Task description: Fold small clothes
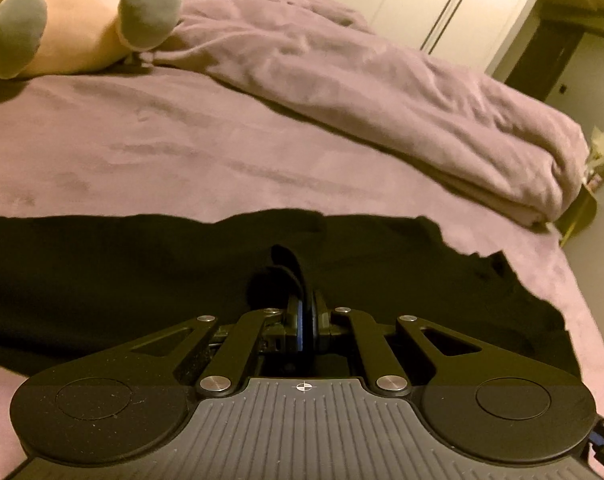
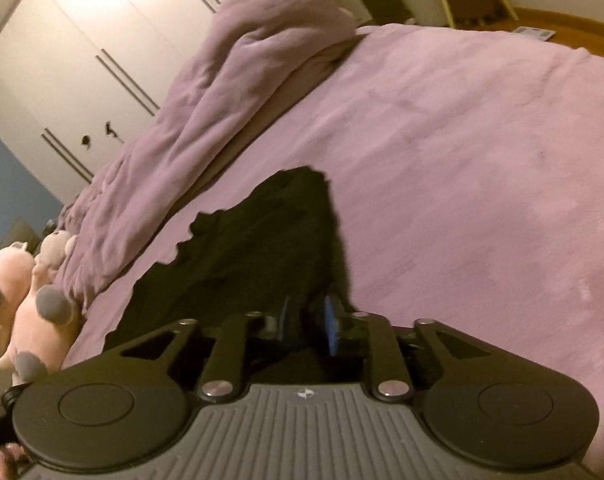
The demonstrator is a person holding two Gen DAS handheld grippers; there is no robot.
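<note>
Black garment (image 1: pixel 142 280) was pinched by my left hand-held gripper (image 1: pixel 308 312); the right hand-held gripper (image 2: pixel 308 312), half-spread, could drop its corner.

A garment (image 1: pixel 142 280) lies spread flat on a bed (image 1: pixel 182 160), directly under and ahead of the left gripper (image 1: pixel 308 320). A fold of the garment rises between that gripper's closed jaws. Beyond the garment, a rumpled blanket (image 1: pixel 382 92) runs along the bed's far side. A plush toy (image 1: pixel 74 20) sits far ahead and to the left. Closet doors (image 1: pixel 434 4) stand behind the blanket. The right gripper (image 2: pixel 308 320) sits over another part of the garment.
</note>
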